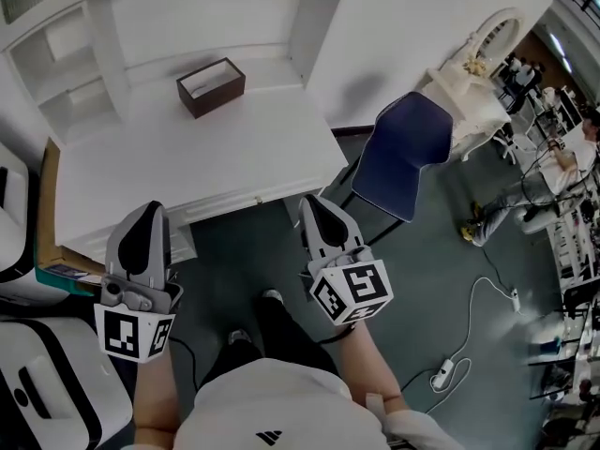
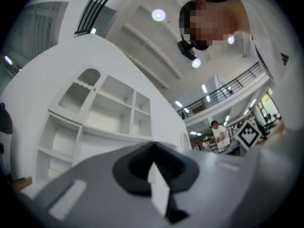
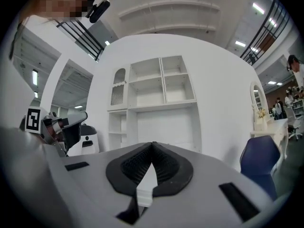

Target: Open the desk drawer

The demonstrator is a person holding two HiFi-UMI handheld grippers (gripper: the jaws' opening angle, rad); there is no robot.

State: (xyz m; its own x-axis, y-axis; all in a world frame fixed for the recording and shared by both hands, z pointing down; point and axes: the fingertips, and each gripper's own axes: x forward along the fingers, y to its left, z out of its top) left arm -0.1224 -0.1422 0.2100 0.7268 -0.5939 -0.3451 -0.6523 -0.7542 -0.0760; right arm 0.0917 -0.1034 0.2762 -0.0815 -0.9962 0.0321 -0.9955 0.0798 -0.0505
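A white desk [image 1: 187,157] with a shelved hutch [image 3: 152,99] stands ahead of me. Its drawer front [image 1: 230,202] runs under the front edge and has a small knob [image 1: 258,199]. My left gripper [image 1: 150,208] hovers by the desk's front left, its tips over the edge. It is shut and holds nothing, and its pads meet at the tip [image 2: 153,145]. My right gripper [image 1: 312,201] hangs just right of the knob, off the desk's front right corner. It is also shut and holds nothing [image 3: 152,144]. Neither gripper touches the knob.
A brown open box [image 1: 211,86] sits far back on the desk. A blue chair [image 1: 403,153] stands right of the desk, with a white vanity [image 1: 469,92] behind it. White machines [image 1: 42,382] crowd the left. A power strip [image 1: 442,375] and cable lie on the floor.
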